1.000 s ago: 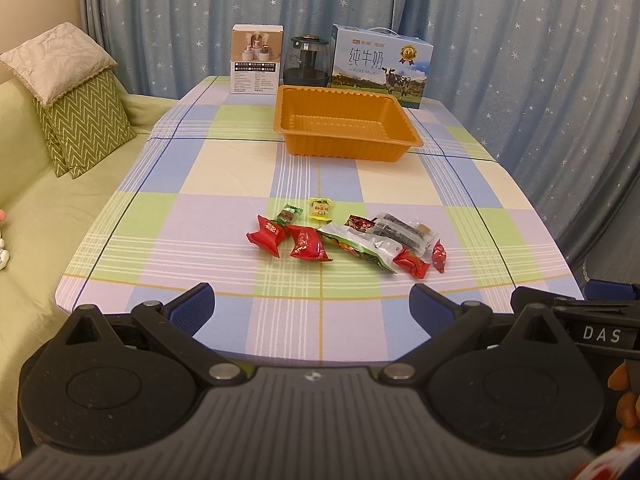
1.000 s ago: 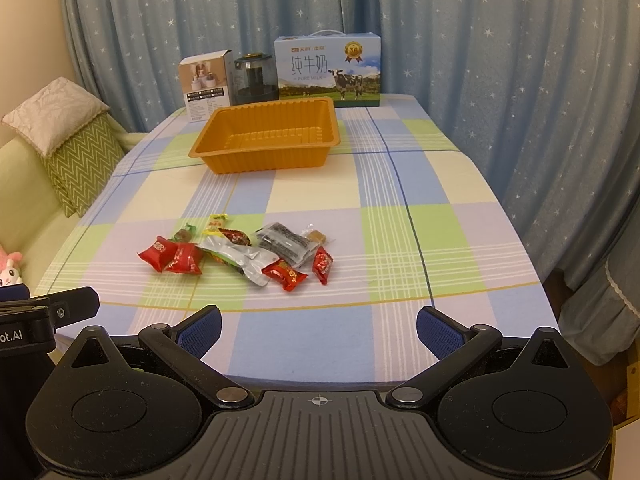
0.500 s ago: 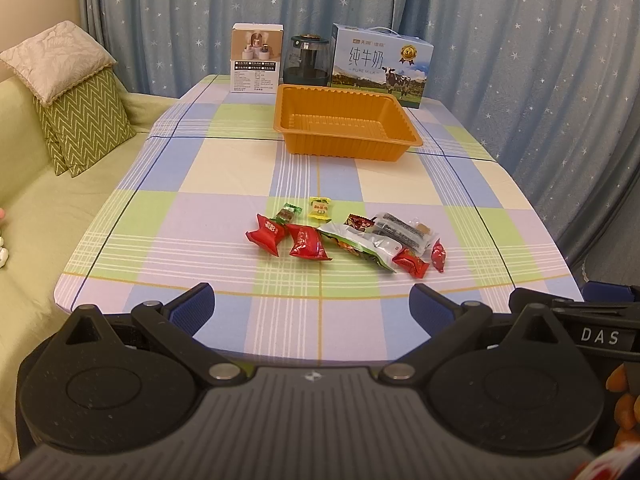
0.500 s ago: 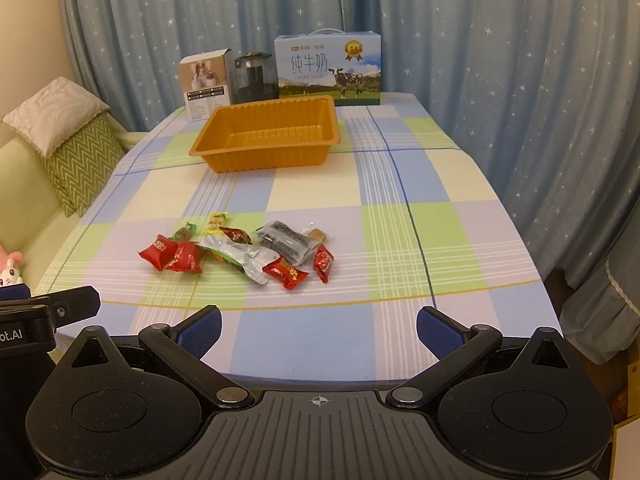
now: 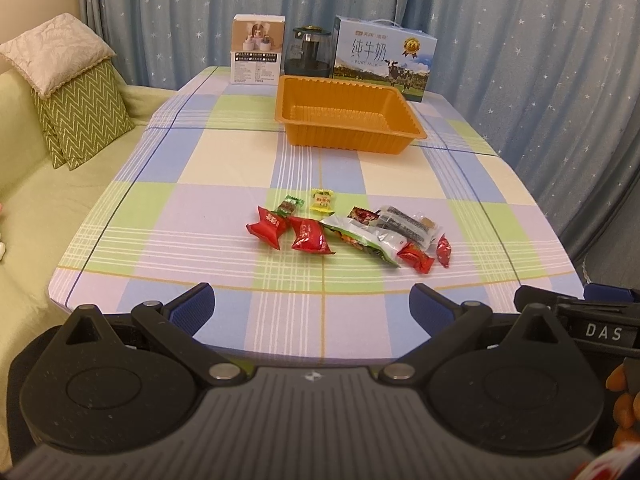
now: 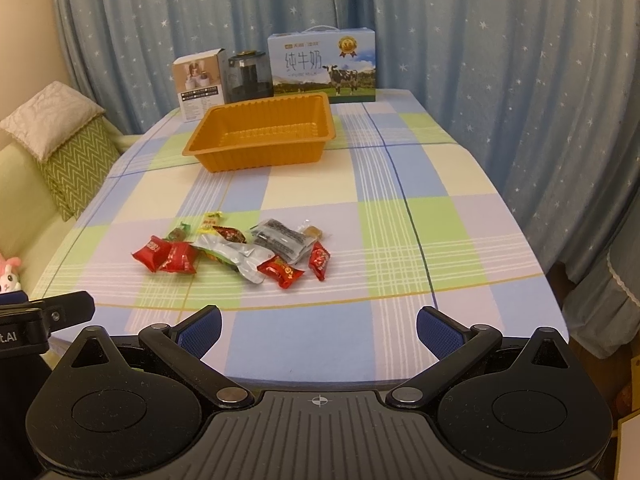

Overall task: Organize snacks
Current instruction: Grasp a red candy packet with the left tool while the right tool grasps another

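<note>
checked table [image 5: 224,168] | left tongs [image 5: 312,312], right tongs [image 6: 318,326] – level, spread wide, empty

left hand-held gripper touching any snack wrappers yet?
Apart. Left wrist view: the open left hand-held gripper sits at the table edge, checked cloth between it and the red snack wrappers.

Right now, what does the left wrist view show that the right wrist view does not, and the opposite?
Only the left wrist view shows the right tool's black body marked DAS. Only the right wrist view shows a pink plush toy on the sofa and part of the left tool's body. Both show the empty orange tray, the loose snack packets, the milk carton box and both tools open, away from the snacks.
</note>
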Demonstrator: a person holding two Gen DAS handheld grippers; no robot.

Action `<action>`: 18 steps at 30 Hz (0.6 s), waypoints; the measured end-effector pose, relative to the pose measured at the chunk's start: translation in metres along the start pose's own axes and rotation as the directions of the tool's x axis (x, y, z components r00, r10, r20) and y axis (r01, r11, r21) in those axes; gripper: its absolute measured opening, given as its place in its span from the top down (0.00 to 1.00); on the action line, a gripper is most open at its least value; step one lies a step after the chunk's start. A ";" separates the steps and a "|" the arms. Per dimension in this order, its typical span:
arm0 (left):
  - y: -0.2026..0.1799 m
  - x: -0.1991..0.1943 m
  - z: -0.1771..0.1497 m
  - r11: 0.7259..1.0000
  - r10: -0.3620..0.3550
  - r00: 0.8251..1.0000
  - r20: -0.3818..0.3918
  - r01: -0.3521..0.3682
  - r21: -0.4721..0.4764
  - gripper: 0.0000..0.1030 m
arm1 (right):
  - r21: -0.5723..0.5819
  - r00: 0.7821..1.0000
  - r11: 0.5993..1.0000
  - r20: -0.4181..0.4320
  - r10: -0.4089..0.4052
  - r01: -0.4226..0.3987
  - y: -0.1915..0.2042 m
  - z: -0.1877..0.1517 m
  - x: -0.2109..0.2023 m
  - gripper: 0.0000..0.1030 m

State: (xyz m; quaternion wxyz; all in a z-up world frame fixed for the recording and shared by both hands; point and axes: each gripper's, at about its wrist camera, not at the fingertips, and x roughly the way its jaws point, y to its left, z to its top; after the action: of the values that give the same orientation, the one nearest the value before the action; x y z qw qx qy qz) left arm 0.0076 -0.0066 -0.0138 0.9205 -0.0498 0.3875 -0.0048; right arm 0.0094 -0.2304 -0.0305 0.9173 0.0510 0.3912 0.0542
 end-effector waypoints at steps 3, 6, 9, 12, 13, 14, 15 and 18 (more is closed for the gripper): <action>0.008 0.014 0.001 1.000 0.007 1.000 -0.017 -0.007 -0.004 0.00 | 0.008 1.000 1.000 0.000 0.007 -0.007 -0.004 -0.001 0.009 0.00; 0.018 0.029 0.004 1.000 0.016 0.999 -0.032 -0.016 -0.006 0.03 | 0.015 1.000 1.000 -0.002 0.016 -0.016 -0.007 -0.001 0.021 0.00; 0.030 0.047 0.011 1.000 0.024 0.999 -0.046 -0.025 -0.011 0.07 | 0.018 1.000 0.999 -0.002 0.032 -0.031 -0.007 0.001 0.035 0.01; 0.039 0.064 0.018 0.999 0.042 0.998 -0.050 -0.042 0.005 0.11 | 0.016 0.998 0.998 0.000 0.058 -0.058 -0.003 0.004 0.050 0.01; 0.042 0.070 0.021 0.999 0.044 0.998 -0.053 -0.044 0.013 0.11 | 0.012 0.998 0.998 -0.001 0.067 -0.067 0.000 0.005 0.055 0.08; 0.045 0.077 0.024 0.999 0.047 0.997 -0.058 -0.046 0.025 0.13 | 0.008 0.997 0.997 -0.008 0.078 -0.078 0.004 0.006 0.061 0.15; 0.048 0.086 0.027 0.998 0.049 0.997 -0.065 -0.046 0.044 0.15 | 0.002 0.996 0.996 -0.014 0.090 -0.090 0.008 0.007 0.068 0.17; 0.054 0.107 0.035 0.994 0.054 0.996 -0.078 -0.045 0.103 0.18 | -0.014 0.993 0.993 -0.022 0.114 -0.115 0.022 0.011 0.086 0.23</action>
State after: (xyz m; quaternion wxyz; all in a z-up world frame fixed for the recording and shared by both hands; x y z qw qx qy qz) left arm 0.1058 0.0449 -0.0708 0.9053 0.0067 0.4247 -0.0036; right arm 0.0749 -0.1974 -0.0816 0.9089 0.0656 0.3967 0.1103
